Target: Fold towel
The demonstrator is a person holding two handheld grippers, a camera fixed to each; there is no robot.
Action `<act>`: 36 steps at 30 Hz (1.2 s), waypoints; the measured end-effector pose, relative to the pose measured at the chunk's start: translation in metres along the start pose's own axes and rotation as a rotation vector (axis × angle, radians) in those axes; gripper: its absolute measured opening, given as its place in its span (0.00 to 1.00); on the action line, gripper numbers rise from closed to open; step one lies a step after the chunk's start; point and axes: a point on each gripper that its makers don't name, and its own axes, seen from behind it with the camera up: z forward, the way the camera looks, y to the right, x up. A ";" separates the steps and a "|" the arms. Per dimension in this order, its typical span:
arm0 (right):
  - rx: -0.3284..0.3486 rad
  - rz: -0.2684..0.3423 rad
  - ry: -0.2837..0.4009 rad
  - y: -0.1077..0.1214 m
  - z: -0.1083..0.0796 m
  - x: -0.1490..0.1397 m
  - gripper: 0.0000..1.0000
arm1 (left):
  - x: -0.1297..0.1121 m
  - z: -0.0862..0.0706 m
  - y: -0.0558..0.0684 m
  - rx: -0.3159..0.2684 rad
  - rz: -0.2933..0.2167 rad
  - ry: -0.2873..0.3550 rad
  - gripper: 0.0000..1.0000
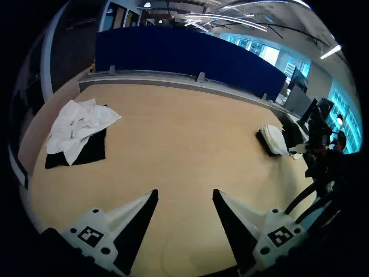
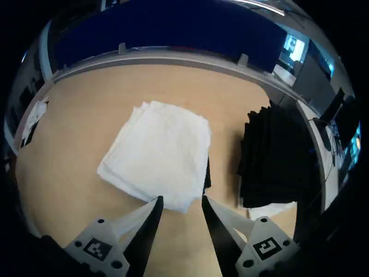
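A folded white towel [image 2: 159, 152] lies flat on the wooden table [image 2: 83, 101] in the right gripper view. My right gripper [image 2: 181, 201] is open, its tips hovering at the towel's near corner with nothing pinched. A stack of folded black cloths [image 2: 276, 157] sits just to the right of the towel. In the left gripper view, crumpled white towels [image 1: 78, 124] lie on a black cloth [image 1: 92, 150] at the table's far left. My left gripper [image 1: 184, 196] stands open over bare tabletop, holding nothing. The folded stack [image 1: 273, 138] appears small at the right.
A blue partition [image 1: 184, 55] with a grey rail runs along the table's far edge. Beyond the right end of the table are monitors and dark chairs [image 1: 318, 134]. A wide bare stretch of table [image 1: 184, 138] lies between the crumpled pile and the folded stacks.
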 end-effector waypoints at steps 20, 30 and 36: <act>0.067 0.008 0.005 0.027 0.056 0.075 0.65 | -0.012 -0.004 -0.003 0.067 -0.036 -0.019 0.87; 0.108 0.030 -0.012 0.028 0.064 0.074 0.45 | -0.013 -0.002 -0.001 0.075 -0.039 -0.028 0.87; 0.113 0.025 -0.006 0.028 0.063 0.074 0.23 | -0.013 0.000 0.002 0.074 -0.031 -0.030 0.87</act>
